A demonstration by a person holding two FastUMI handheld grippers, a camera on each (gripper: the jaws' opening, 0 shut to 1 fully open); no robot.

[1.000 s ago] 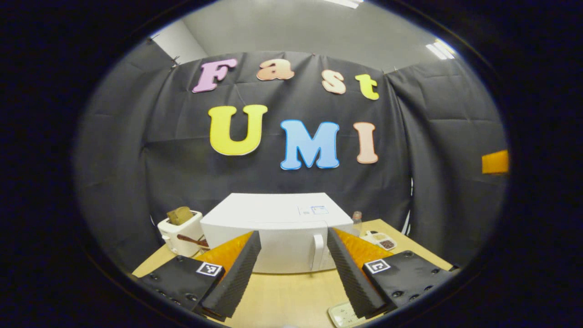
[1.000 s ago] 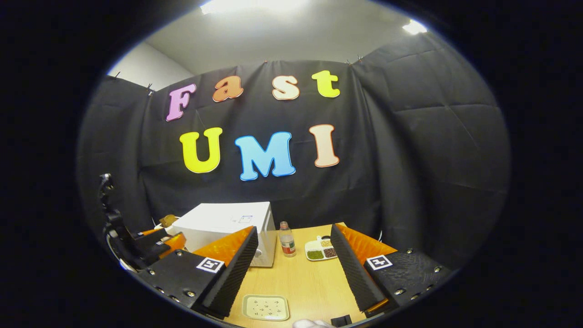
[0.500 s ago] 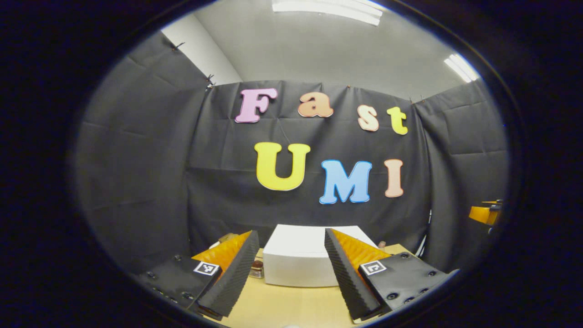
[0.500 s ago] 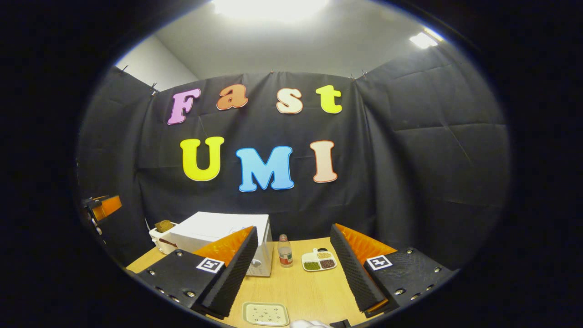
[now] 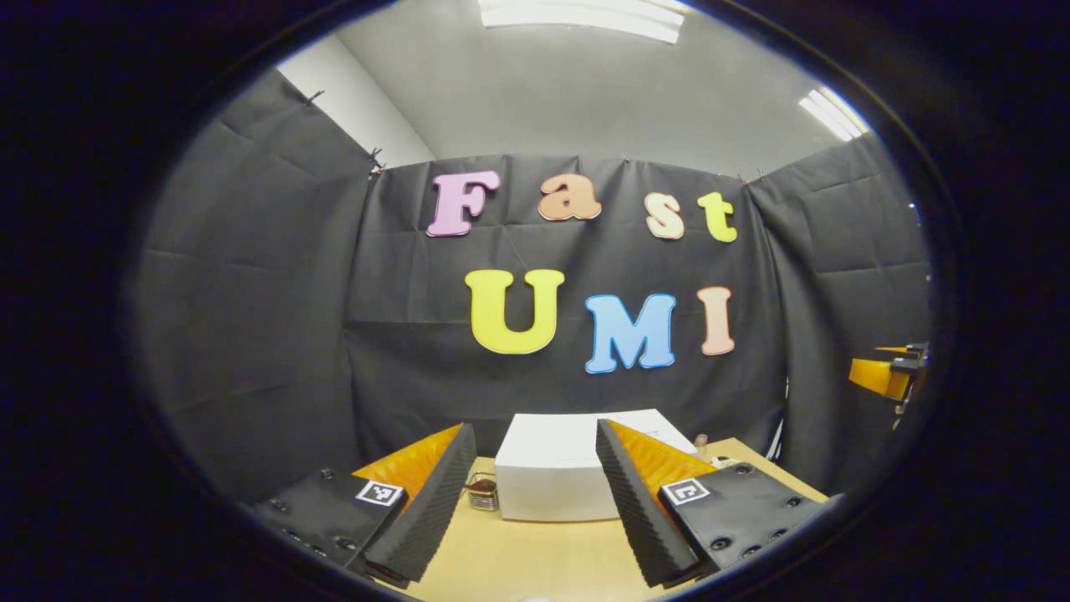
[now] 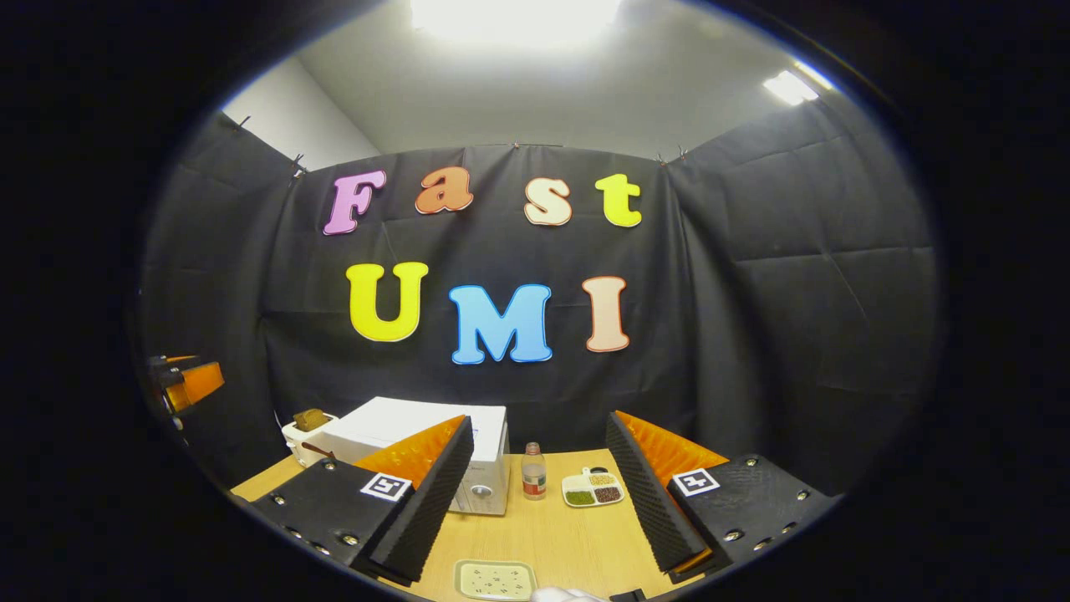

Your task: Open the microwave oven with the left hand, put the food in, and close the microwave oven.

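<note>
The white microwave (image 5: 552, 468) stands at the back of the wooden table (image 5: 535, 560), and its plain side faces my left gripper (image 5: 533, 502). That gripper is open, held well back from it, with nothing between the fingers. In the right gripper view the microwave (image 6: 410, 422) is left of centre, its knob panel (image 6: 481, 493) shows, and the door looks shut. My right gripper (image 6: 539, 506) is open and empty above the table. A pale square plate (image 6: 495, 579) with dark specks lies just below it at the near edge.
A small jar (image 5: 482, 493) stands left of the microwave. A bottle (image 6: 532, 472) and a divided dish of beans (image 6: 592, 489) stand to its right. A toaster (image 6: 305, 428) with bread is behind it. The left gripper (image 6: 188, 380) hangs high at the far left.
The left gripper has drawn back and swung left, so the microwave now looks smaller and shows its side instead of the handle. The right gripper view has tilted slightly upward.
</note>
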